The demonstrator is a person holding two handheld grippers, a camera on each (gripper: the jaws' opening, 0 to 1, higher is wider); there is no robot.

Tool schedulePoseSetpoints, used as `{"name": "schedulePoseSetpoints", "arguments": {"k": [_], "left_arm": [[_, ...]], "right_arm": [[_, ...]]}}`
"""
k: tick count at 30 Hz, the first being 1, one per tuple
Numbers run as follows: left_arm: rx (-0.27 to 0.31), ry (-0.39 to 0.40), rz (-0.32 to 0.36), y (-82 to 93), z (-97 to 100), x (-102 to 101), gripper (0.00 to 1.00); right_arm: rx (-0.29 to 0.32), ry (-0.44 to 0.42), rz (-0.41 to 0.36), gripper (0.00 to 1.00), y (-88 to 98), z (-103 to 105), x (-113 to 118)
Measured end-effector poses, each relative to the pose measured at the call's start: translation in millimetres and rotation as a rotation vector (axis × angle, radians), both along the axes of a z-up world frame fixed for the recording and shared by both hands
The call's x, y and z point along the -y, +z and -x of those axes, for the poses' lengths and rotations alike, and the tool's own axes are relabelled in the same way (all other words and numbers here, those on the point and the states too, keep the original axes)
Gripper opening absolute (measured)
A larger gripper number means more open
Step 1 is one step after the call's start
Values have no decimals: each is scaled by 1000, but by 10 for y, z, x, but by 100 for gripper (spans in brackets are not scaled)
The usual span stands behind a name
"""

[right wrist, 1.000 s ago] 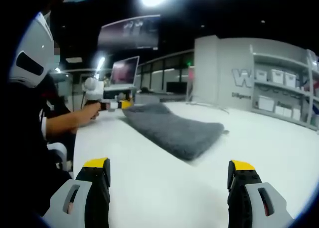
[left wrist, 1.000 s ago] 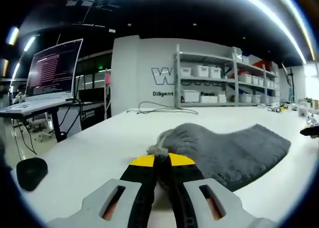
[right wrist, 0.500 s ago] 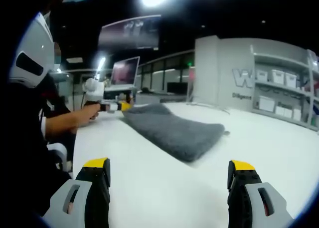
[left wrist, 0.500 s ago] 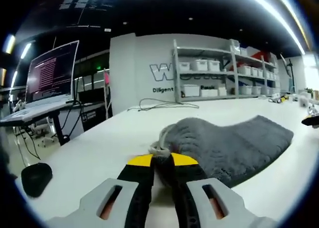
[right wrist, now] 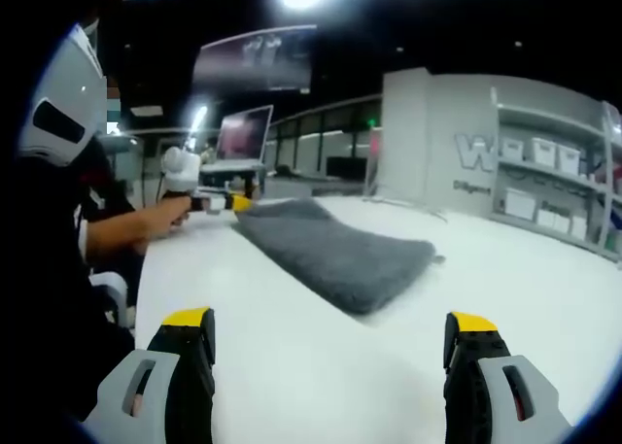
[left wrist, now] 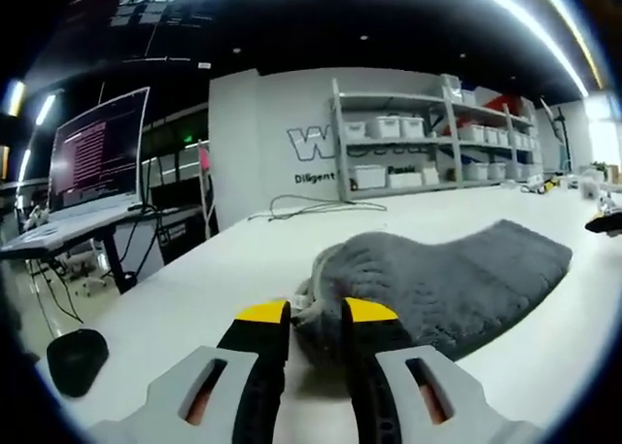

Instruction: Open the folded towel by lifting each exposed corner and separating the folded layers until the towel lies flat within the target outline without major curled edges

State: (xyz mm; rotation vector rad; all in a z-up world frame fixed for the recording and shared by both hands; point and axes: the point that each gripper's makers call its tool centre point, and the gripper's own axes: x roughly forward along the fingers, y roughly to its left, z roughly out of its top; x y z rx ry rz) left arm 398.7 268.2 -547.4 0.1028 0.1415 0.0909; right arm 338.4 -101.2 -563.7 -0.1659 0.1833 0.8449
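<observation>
A grey fluffy towel (left wrist: 457, 279) lies folded on the white table (left wrist: 185, 289). Its near corner bunches up between the yellow-tipped jaws of my left gripper (left wrist: 316, 314), which stand a little apart around it. In the right gripper view the towel (right wrist: 335, 250) stretches away across the table. The left gripper (right wrist: 219, 202) sits at its far end, held by a person's hand (right wrist: 146, 225). My right gripper (right wrist: 330, 320) hovers over bare table short of the towel's near end, jaws wide open with nothing between them.
An open laptop (left wrist: 97, 143) stands on a desk to the left. A black rounded object (left wrist: 78, 358) lies near the table's left edge. A thin cable (left wrist: 311, 209) runs along the far side. Shelves with white bins (left wrist: 428, 153) line the back wall.
The left gripper's jaws, pinched tight on the towel corner before, have spread apart a little. The right gripper has stayed put with its jaws wide.
</observation>
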Motion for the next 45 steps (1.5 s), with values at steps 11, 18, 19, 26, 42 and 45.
{"name": "schedulePoseSetpoints", "arguments": {"k": [11, 18, 19, 26, 42, 45], "left_arm": [[-3, -35, -29, 51, -3, -1, 23], [-33, -67, 2, 12, 30, -35, 23], [-48, -83, 19, -11, 24, -33, 24], [-79, -118, 62, -69, 17, -76, 23], [-133, -228, 125, -101, -20, -53, 22], [-142, -244, 145, -110, -28, -46, 22]], "right_arm": [[-15, -16, 14, 99, -38, -68, 17], [-39, -31, 15, 98, -64, -151, -3], [-39, -33, 24, 98, -71, -165, -9], [-56, -38, 46, 94, -89, -246, -67], [-142, -42, 31, 86, -144, -357, -214], [-150, -43, 29, 85, -147, -375, -233]]}}
